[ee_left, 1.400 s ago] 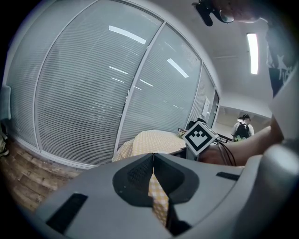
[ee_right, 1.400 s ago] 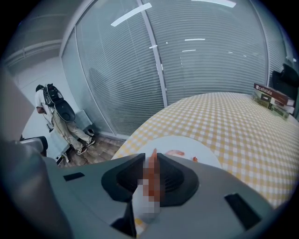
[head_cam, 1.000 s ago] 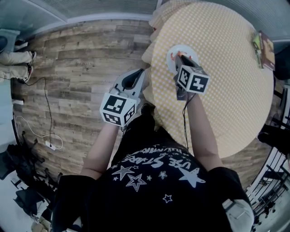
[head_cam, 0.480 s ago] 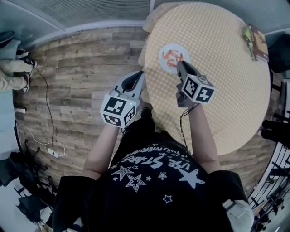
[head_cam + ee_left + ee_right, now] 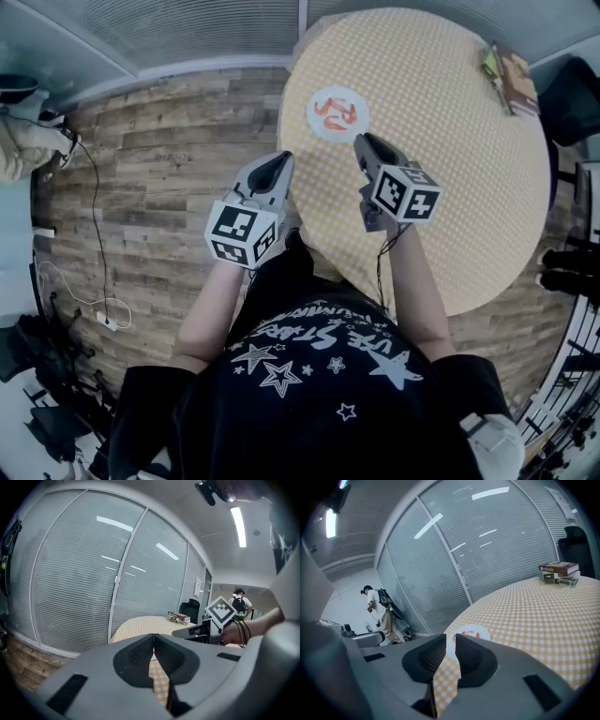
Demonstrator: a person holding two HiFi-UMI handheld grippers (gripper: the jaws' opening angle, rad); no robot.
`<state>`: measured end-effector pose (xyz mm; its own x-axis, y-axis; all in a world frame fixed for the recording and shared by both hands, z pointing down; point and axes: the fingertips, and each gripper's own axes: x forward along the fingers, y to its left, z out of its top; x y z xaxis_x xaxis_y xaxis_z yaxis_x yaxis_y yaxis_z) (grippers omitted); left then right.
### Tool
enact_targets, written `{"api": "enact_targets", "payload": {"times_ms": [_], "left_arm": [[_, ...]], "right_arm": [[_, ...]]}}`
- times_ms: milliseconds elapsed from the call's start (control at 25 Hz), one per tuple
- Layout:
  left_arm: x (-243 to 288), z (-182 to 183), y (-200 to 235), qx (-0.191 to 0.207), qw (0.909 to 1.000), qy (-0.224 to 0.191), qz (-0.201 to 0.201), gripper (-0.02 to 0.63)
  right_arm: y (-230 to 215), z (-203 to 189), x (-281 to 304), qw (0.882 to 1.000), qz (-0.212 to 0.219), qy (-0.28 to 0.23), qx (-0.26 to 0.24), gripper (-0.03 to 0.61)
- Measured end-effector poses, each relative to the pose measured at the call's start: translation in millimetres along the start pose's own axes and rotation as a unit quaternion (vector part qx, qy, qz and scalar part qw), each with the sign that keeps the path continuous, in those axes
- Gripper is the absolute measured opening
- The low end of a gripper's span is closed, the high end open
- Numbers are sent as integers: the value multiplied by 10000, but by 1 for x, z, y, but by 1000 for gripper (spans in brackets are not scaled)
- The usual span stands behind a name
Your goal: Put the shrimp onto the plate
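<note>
As shrimp [image 5: 347, 113] fill the plate [image 5: 322, 127], book spines [image 5: 559, 573] blur.

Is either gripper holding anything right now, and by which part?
Nothing is held. The left gripper is shut on nothing; the right gripper has its jaws slightly apart and empty. The shrimp lie on the plate.
</note>
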<state>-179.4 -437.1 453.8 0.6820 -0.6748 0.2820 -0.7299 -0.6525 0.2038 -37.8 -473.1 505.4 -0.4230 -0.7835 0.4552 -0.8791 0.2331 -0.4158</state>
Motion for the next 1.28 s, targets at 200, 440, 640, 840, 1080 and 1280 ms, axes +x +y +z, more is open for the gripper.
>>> {"api": "enact_targets", "payload": {"times_ms": [200, 440, 640, 840, 1080, 1280], "left_arm": [[-3, 5, -31, 31, 9998, -115, 167, 9], [-2, 1, -74, 25, 9992, -162, 364, 9], [-1, -2, -120, 52, 9985, -255, 479, 9], [-6, -5, -170, 147, 9975, -338, 605, 9], [-20, -17, -219, 243, 9953, -365, 860, 9], [-28, -24, -253, 220, 9941, -309, 1021, 9]], "right_arm": [[-8, -3, -35, 9998, 184, -21, -28, 74], [-18, -4, -84, 9991, 381, -101, -141, 71], [-33, -16, -130, 9980, 592, -58, -206, 69], [-50, -24, -175, 9964, 803, -52, -270, 67], [-62, -38, -222, 9930, 1130, -22, -353, 67], [-83, -47, -250, 9925, 1208, -15, -197, 67]]}}
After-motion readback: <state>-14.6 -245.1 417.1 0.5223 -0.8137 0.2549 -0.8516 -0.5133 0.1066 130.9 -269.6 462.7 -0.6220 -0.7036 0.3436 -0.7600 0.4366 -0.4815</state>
